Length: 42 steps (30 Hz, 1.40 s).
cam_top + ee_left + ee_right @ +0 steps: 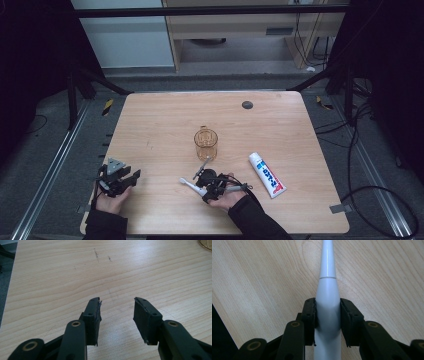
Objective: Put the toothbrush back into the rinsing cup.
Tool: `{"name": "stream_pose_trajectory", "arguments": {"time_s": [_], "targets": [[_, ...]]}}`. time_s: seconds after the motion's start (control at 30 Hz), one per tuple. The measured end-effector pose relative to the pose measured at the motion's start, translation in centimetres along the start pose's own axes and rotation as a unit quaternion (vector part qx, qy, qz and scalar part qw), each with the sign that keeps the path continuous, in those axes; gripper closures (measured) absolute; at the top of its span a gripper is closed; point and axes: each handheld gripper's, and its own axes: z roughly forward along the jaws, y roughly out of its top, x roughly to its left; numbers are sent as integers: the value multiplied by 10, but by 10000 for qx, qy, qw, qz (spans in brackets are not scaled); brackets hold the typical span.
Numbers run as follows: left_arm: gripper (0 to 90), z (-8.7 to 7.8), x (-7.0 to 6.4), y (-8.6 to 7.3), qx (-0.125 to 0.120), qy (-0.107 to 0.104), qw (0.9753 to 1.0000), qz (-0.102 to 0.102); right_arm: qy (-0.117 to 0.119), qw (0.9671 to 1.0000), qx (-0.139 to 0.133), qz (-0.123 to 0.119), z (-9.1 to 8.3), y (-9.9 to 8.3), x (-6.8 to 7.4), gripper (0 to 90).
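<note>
Black jaws of the right gripper [327, 315] press against both sides of a white toothbrush [327, 302], clamped on the thick part of its handle; the slimmer neck runs straight ahead over the pale wood grain of the table [262, 277]. From the high view, the same right gripper [204, 184] sits in the person's hand at the near edge of the table [165, 115], and the toothbrush [189, 184] pokes out toward the left — its white tip just clear of the black mechanism. Whether the brush rests on the wood or is held slightly above it is hard to judge from up there.

Just beyond that gripper stands an amber, see-through cup [206, 144], upright, near the middle of the table. A thin stick-like item leans at its near side (too small to identify). To the right of the hand lies a white tube of toothpaste [267, 174] with blue and red print, flat on the wood, angled, apart from both cup and gripper.

Over at the near-left corner, the left gripper [119, 179] is held low by the other hand, well apart from everything else. In its own view the left gripper [117, 315] has its jaws spread wide with bare tabletop between them — nothing gripped — and a sliver of the cup's rim [205, 244] shows at the upper right corner.
</note>
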Motion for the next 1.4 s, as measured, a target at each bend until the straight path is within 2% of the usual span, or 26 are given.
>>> {"name": "stream_pose_trajectory", "arguments": {"time_s": [0.2,0.53,0.57,0.73,0.77,0.83,0.97,1.0,1.03,1.07,1.1,1.13,1.17,1.2,1.23,1.27,1.3,1.33,1.37,1.4], "targets": [[559,0,0,0,-1,3,10000,-1,31,9999,-106,71,-7,0,0,671],[559,0,0,0,-3,3,10000,-2,-10,9978,-629,187,-30,-1,-4,671],[559,0,0,0,-2,4,10000,0,2,9968,-771,214,-36,-1,-6,671],[559,0,0,0,-2,4,10000,-2,-17,9949,-980,249,-46,-2,-8,671],[559,0,0,0,-3,5,10000,-4,-43,9930,-1150,279,-53,-3,-11,671],[560,0,0,0,-4,7,10000,-2,-60,9910,-1293,331,-57,-3,-13,671],[559,0,0,0,-2,8,10000,0,-45,9846,-1684,458,-65,-5,-18,671],[559,0,0,0,-4,8,10000,-2,-63,9832,-1767,451,-66,-6,-19,671],[560,0,0,0,-4,8,10000,-2,-63,9832,-1767,451,-66,-6,-19,671],[560,0,0,0,-5,10,10000,0,-69,9813,-1857,510,-69,-6,-20,671],[559,0,0,0,-5,12,10000,-2,-120,9767,-2072,555,-73,-7,-22,671],[559,0,0,0,-3,12,10000,-1,-131,9748,-2148,586,-75,-7,-23,671],[559,0,0,0,-3,12,10000,-1,-131,9748,-2148,586,-75,-7,-23,671],[559,0,0,0,-5,12,10000,-1,-149,9692,-2371,643,-80,-7,-25,671],[560,0,0,0,-3,12,10000,0,-154,9670,-2455,666,-82,-7,-26,671],[560,0,0,0,-3,12,10000,0,-154,9670,-2455,666,-82,-7,-26,671],[560,0,0,0,-2,11,10000,-1,-172,9642,-2554,696,-84,-7,-27,671],[560,0,0,0,-5,12,10000,-2,-189,9571,-2789,768,-88,-6,-29,671],[560,0,0,0,-8,13,10000,-3,-190,9544,-2875,777,-90,-7,-29,671],[560,0,0,0,-8,13,10000,-3,-190,9544,-2875,777,-90,-7,-29,671]]}}
